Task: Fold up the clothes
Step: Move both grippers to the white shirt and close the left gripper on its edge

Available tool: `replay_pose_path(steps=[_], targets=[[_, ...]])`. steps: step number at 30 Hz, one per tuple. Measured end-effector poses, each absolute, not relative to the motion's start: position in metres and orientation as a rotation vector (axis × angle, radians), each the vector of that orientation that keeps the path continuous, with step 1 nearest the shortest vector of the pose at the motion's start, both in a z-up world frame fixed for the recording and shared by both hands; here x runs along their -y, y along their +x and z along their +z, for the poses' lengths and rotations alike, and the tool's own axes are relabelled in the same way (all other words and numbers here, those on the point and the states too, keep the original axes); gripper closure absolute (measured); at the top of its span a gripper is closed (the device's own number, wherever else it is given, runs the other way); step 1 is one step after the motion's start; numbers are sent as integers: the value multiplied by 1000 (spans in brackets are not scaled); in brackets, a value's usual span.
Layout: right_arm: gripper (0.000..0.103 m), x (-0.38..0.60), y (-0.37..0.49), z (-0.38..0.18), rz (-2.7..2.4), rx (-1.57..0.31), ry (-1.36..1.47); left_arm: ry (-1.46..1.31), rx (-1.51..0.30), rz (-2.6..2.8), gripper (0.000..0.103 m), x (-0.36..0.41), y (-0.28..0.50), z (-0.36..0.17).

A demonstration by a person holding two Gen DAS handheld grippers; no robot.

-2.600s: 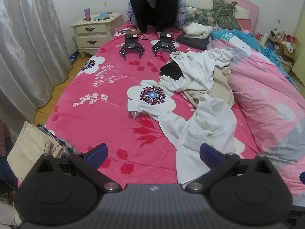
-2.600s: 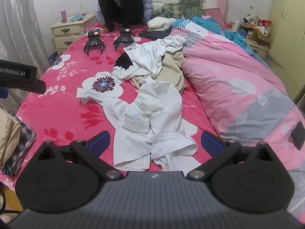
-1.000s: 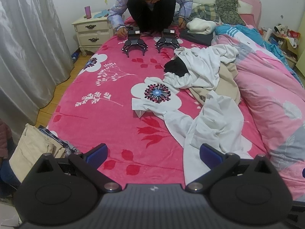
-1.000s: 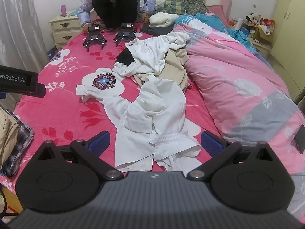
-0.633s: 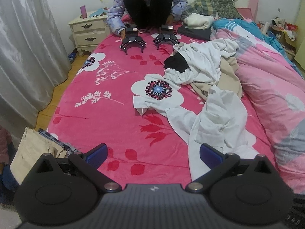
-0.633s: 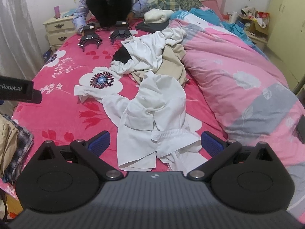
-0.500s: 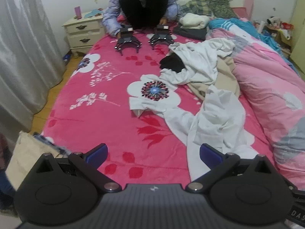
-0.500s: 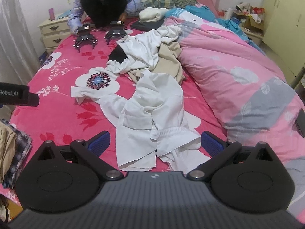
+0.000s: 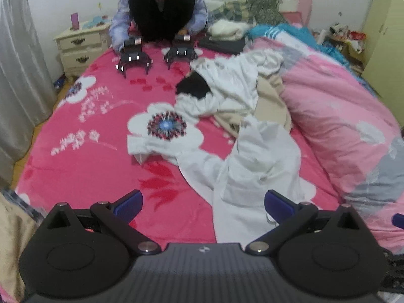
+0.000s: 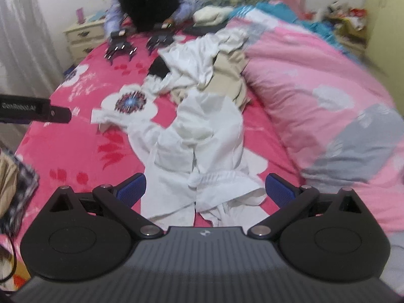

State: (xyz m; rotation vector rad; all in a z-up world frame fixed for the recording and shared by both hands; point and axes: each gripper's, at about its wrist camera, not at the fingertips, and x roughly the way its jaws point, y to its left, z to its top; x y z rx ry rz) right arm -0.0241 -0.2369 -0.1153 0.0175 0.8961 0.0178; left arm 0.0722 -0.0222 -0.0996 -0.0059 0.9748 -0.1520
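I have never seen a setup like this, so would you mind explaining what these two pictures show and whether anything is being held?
Each picture comes from a fisheye camera mounted on a hand-held claw, looking forward along its two blue-tipped fingers. One view is from the left claw, the other from the right claw. A person holds one in each hand; no robot arm is involved. Both claws are open and hold nothing. Ahead lies a bed with a pink floral blanket, and on it a crumpled white garment, closest to the right claw, with more white and beige clothes heaped beyond. At the far end another person crouches over two spare claws resting on the blanket.
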Motion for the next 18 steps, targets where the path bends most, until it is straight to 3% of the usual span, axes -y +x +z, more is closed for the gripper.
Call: replay_pose_path(steps=[3, 10, 12, 18], targets=[[6, 255, -13, -156, 116, -925, -9, 30, -1021, -127, 11, 47, 72, -137], [43, 299, 25, -241, 147, -1034, 0, 173, -1048, -270, 32, 111, 73, -212], [52, 313, 31, -254, 113, -1048, -9, 245, -1034, -357, 43, 134, 72, -229], [62, 337, 44, -295, 109, -1047, -234, 584, -922, -715, 47, 211, 64, -268]])
